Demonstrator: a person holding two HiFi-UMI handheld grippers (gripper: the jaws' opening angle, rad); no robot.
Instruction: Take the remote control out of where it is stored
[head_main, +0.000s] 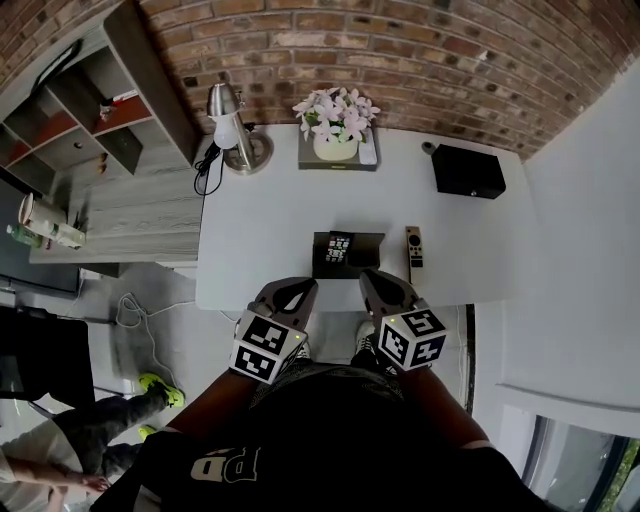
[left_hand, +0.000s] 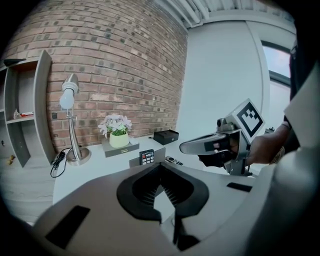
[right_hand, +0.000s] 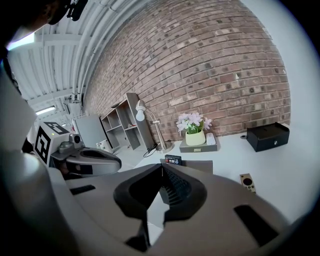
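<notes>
Head view: high, looking steeply down; left gripper (head_main: 296, 287) and right gripper (head_main: 384, 285) low in frame, table (head_main: 260, 230) beyond their tips. Each gripper view: rides close behind its jaws, looks along them across the table to the wall (left_hand: 125, 60), other gripper alongside. All three share lamp (head_main: 228, 120) and flowers (head_main: 337, 112).

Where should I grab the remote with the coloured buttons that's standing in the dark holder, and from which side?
Grip the remote by its top end, pinching the two long side edges. Come from above on the near side: it stands propped in the holder, button face toward you, with its top free, so it should lift up and out.
</notes>
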